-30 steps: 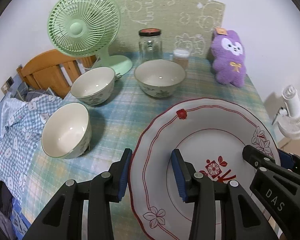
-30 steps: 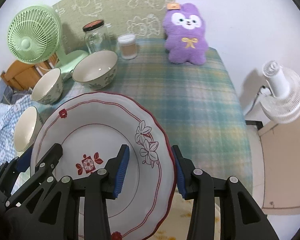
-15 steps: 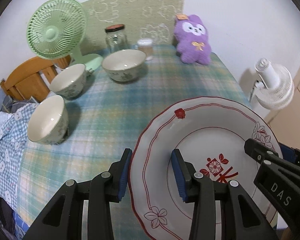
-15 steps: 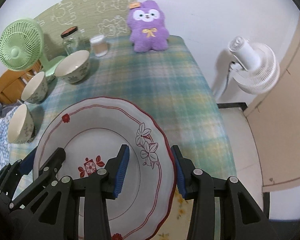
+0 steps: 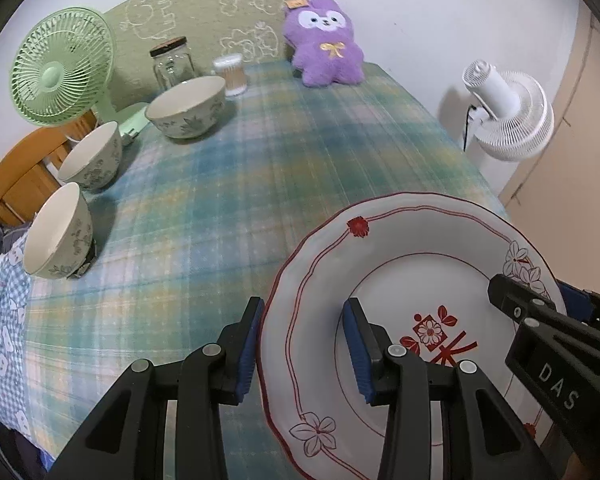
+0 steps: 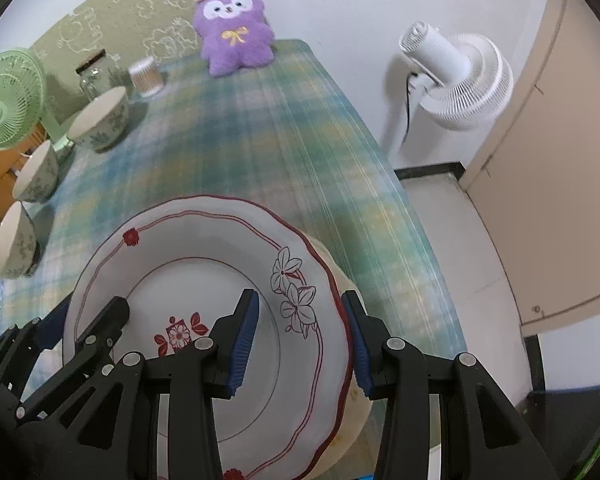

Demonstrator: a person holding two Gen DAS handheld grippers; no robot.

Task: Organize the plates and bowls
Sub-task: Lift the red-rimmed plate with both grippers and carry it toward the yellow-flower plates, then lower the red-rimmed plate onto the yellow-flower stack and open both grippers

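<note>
The left gripper (image 5: 302,346) is partly closed on the left rim of the white plate (image 5: 412,280) with red line and flower decoration; one blue pad sits on the outer edge and the other on the inner face of the rim. The right gripper (image 6: 300,336) is partly closed in the same way on the opposite rim of the same plate, near the drawn flowers, so the plate is held between both grippers, tilted, above the near right part of the bench (image 5: 260,184) with a checked green and blue cloth. Under the plate, just below the right gripper, the edge of a cream plate (image 6: 358,416) shows; I cannot tell if the two plates touch. Ahead and to the left of the left gripper three bowls stand apart from the plate: the nearest bowl (image 5: 58,232) at the left edge, the middle bowl (image 5: 92,156) behind it, and the far bowl (image 5: 186,106) further ahead. Far ahead are a glass jar (image 5: 172,62), a small container (image 5: 232,74), a purple plush toy (image 5: 324,42) and a green fan (image 5: 62,66). To the right of the bench a white fan (image 6: 456,76) stands on the floor.
</note>
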